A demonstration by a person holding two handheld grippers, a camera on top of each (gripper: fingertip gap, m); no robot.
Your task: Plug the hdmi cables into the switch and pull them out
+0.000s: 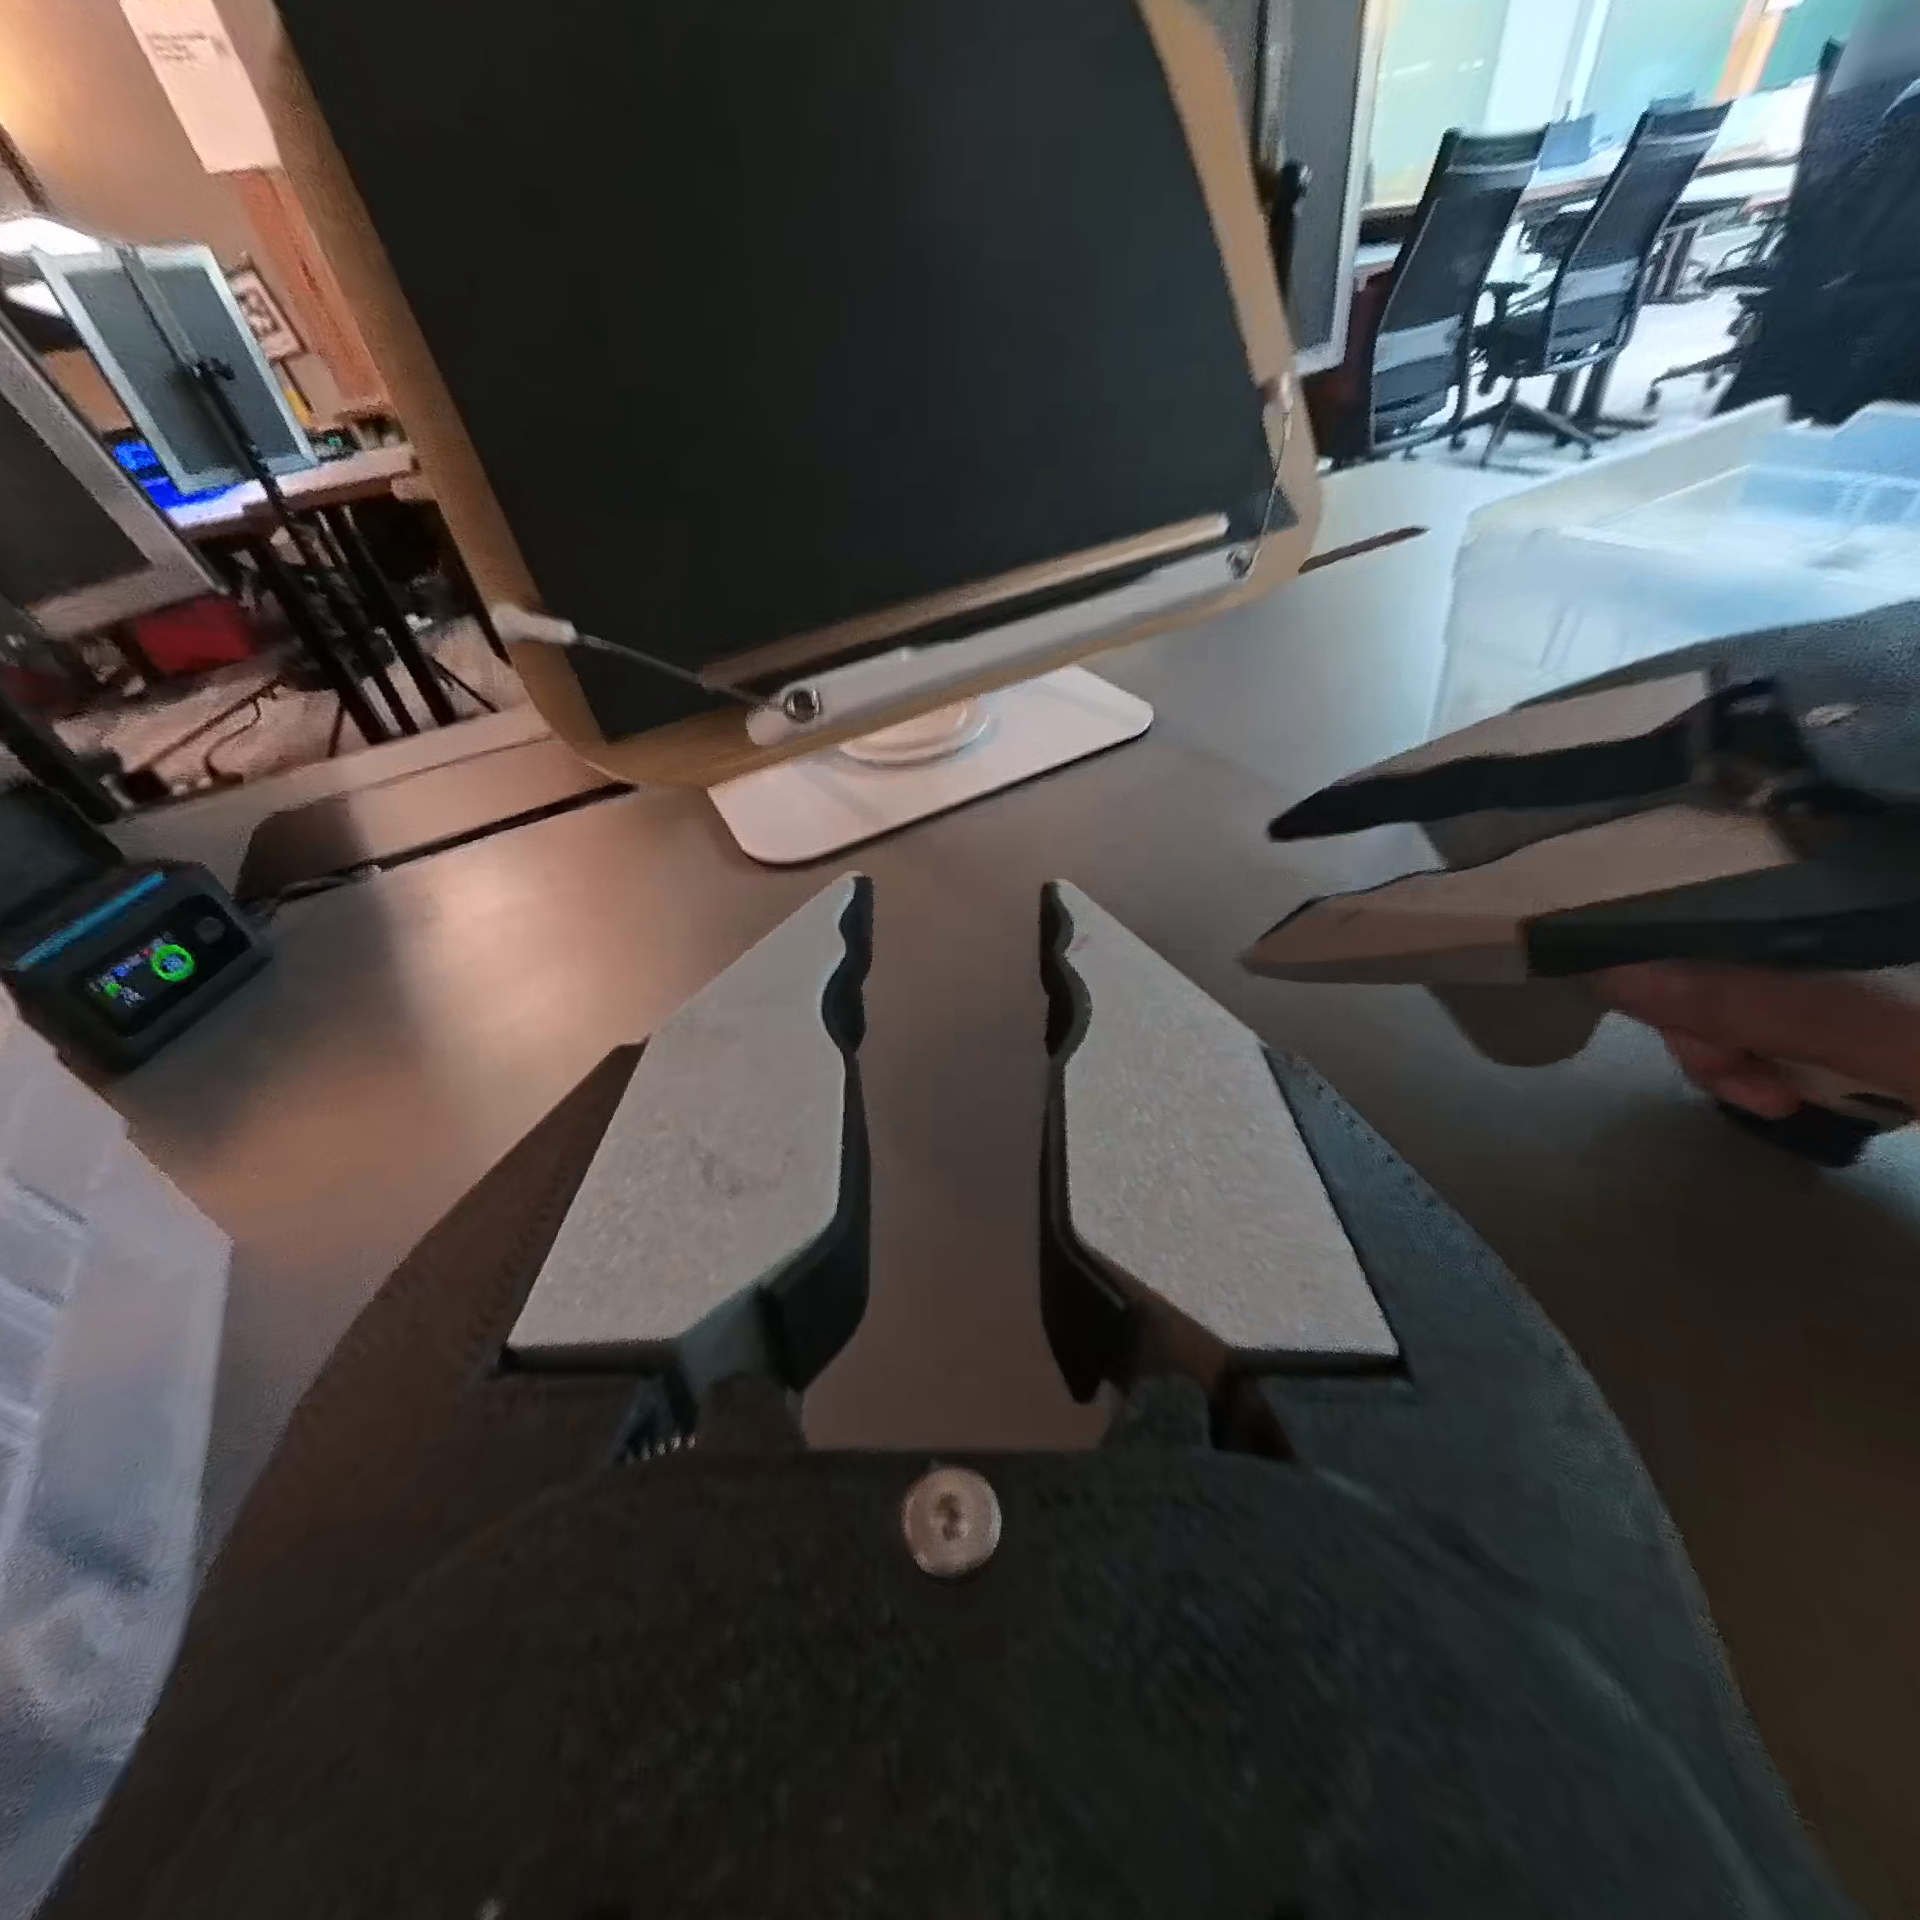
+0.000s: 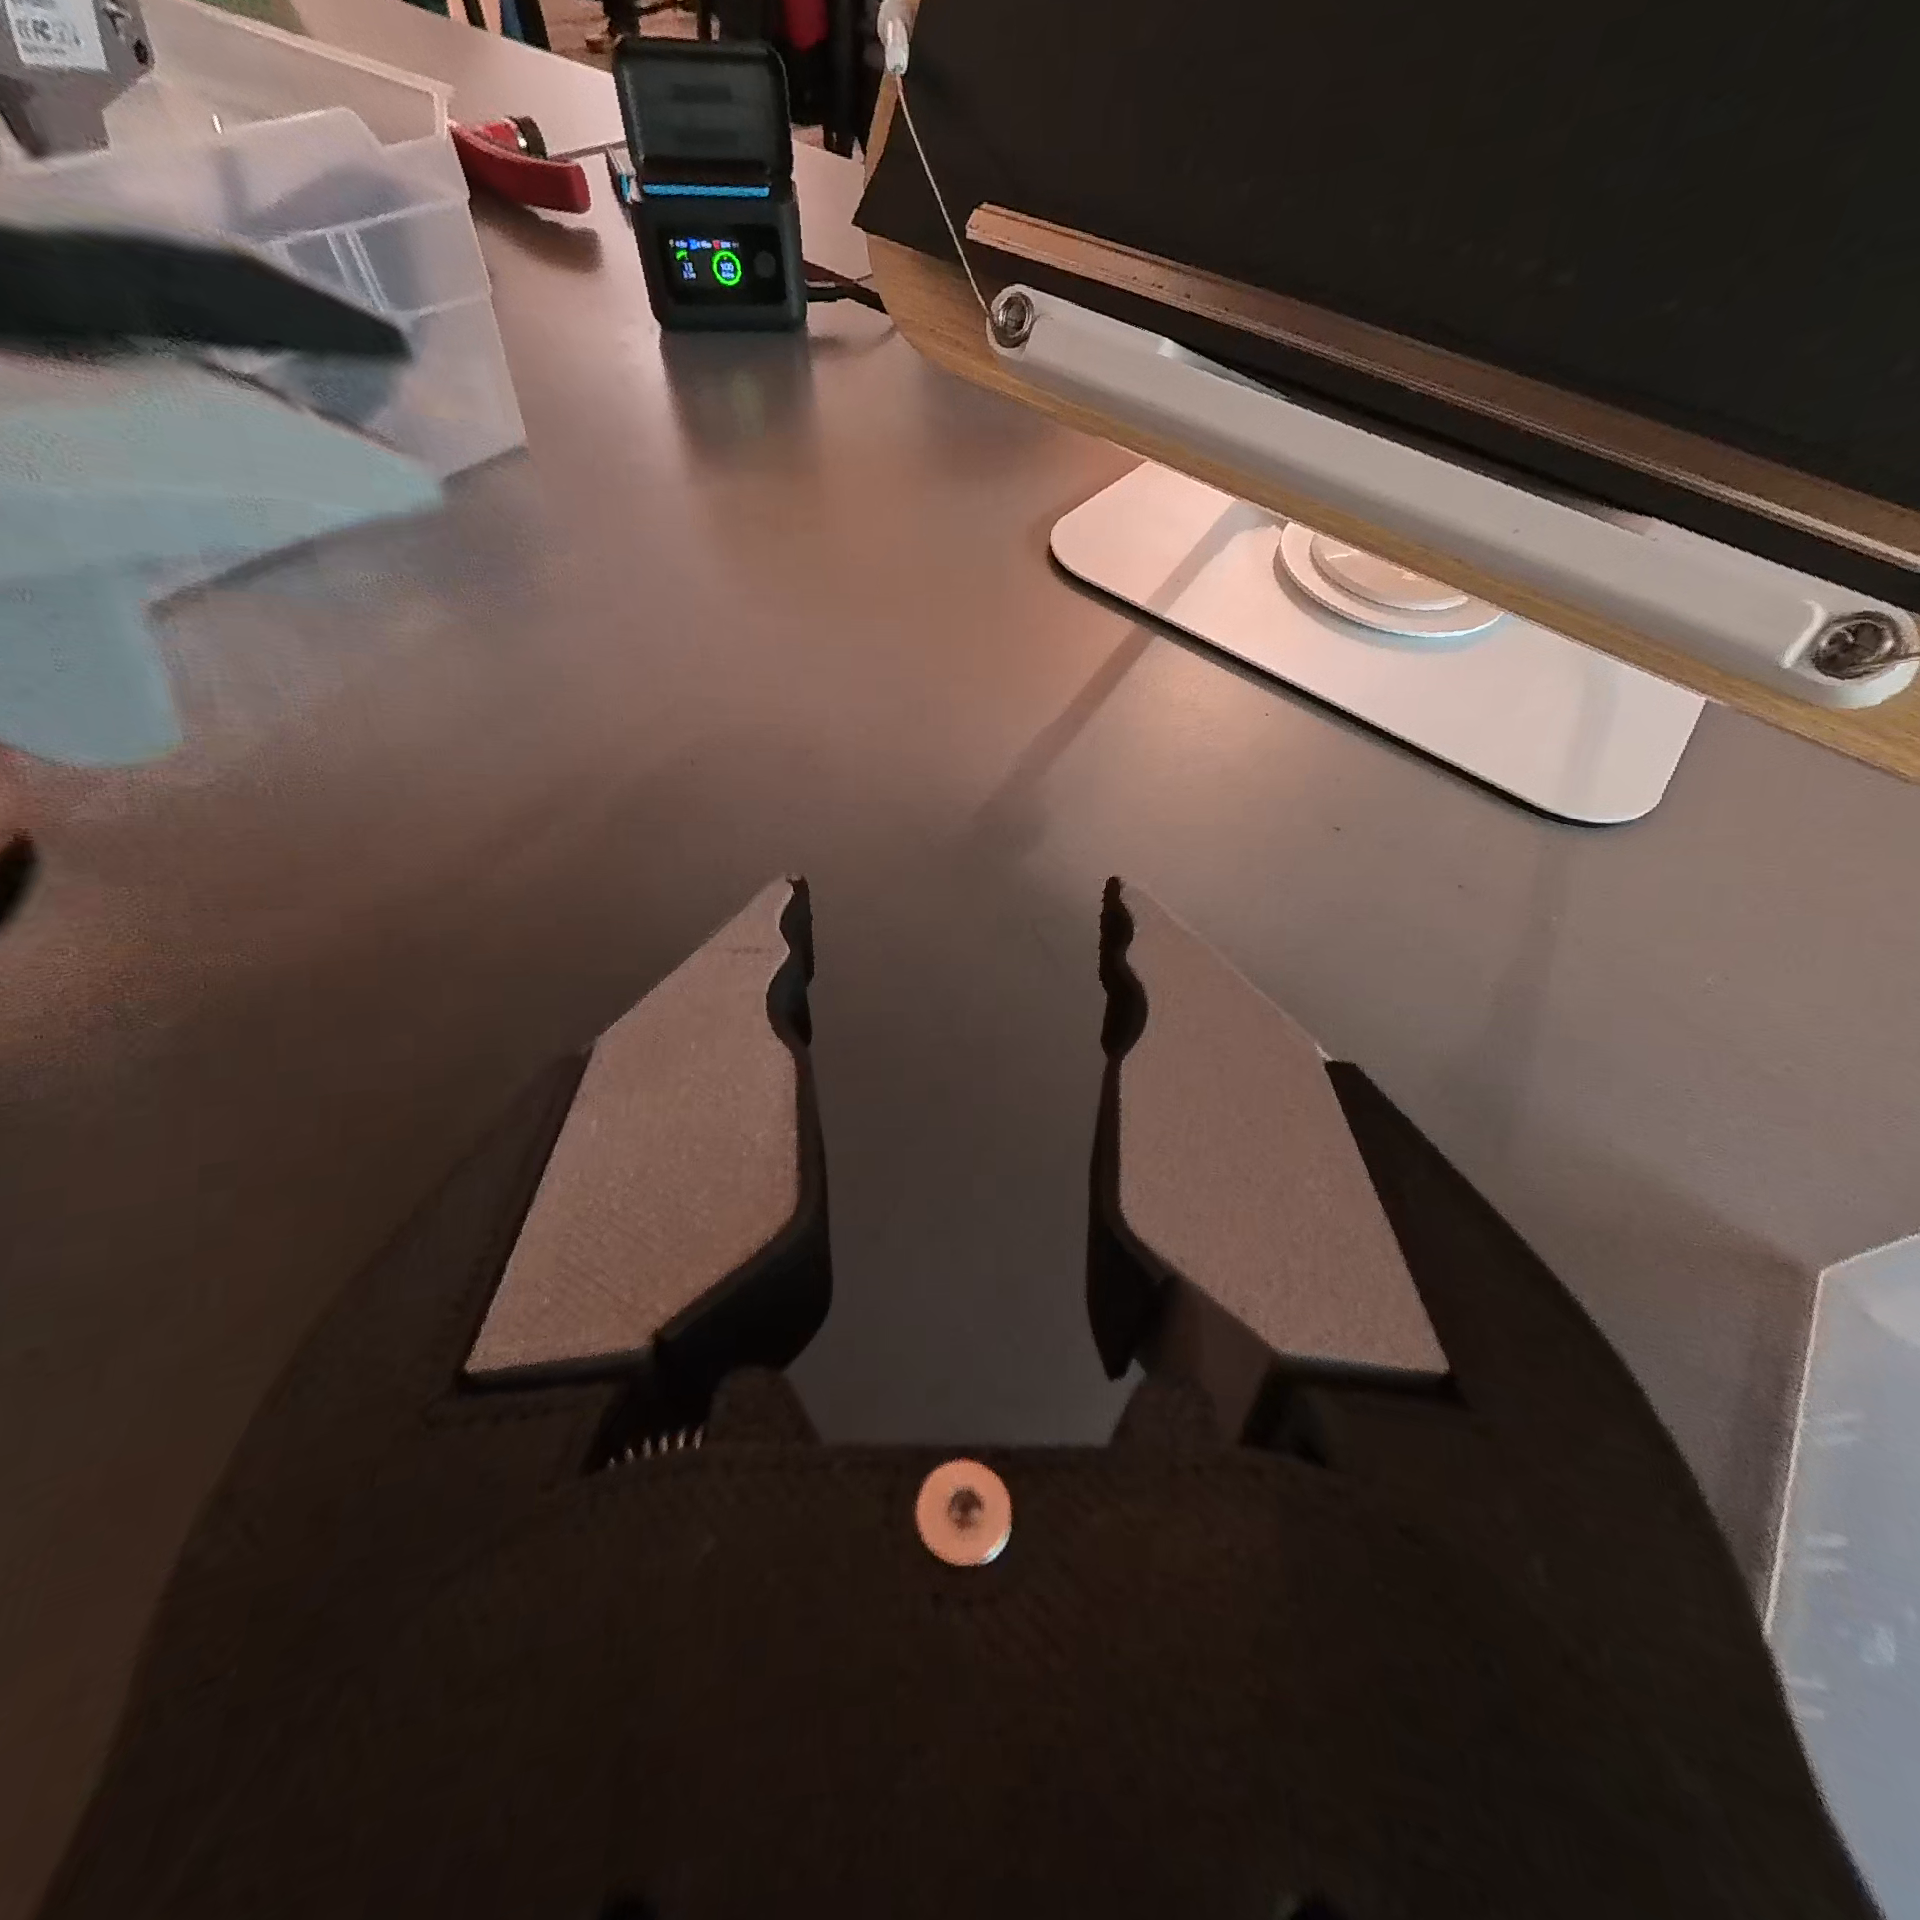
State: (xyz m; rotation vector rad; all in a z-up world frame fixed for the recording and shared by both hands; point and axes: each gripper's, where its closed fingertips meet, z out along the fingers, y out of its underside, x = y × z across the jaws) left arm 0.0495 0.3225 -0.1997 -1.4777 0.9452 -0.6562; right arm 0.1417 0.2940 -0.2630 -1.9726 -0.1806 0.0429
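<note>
We find the left gripper (image 1: 956, 894) over the bare table (image 1: 468, 997) in front of the stand base (image 1: 935, 769), its jaws partly apart with only tabletop showing between the fingers (image 1: 727, 1143); it has hold of nothing. The right gripper (image 2: 956, 894) hangs likewise before the base (image 2: 1403, 675), jaws parted somewhat wider, nothing between its fingers (image 2: 1247, 1174) either. In the left wrist view it (image 1: 1262, 894) comes in from the right of the base, held in a hand (image 1: 1766, 1039).

We judge both tools are held low and ready, pointed at open table, because no work piece lies within reach of either.

Outward from the base: above it stands a dark panel (image 1: 779, 312) in a wood-coloured frame, with a white bar (image 2: 1403, 478) bolted along its lower edge. Left of the base sits a small black device (image 2: 722, 239) with a lit display. Clear plastic bins (image 2: 312, 229) stand farther left, with a red-handled tool (image 2: 525, 156) behind them, and another bin (image 1: 1714, 520) to the right.

As to the task's things: we see no HDMI cable and no switch in either view. Their place and appearance cannot be reported; by our judgement the plugging has either not begun or is wholly finished.
</note>
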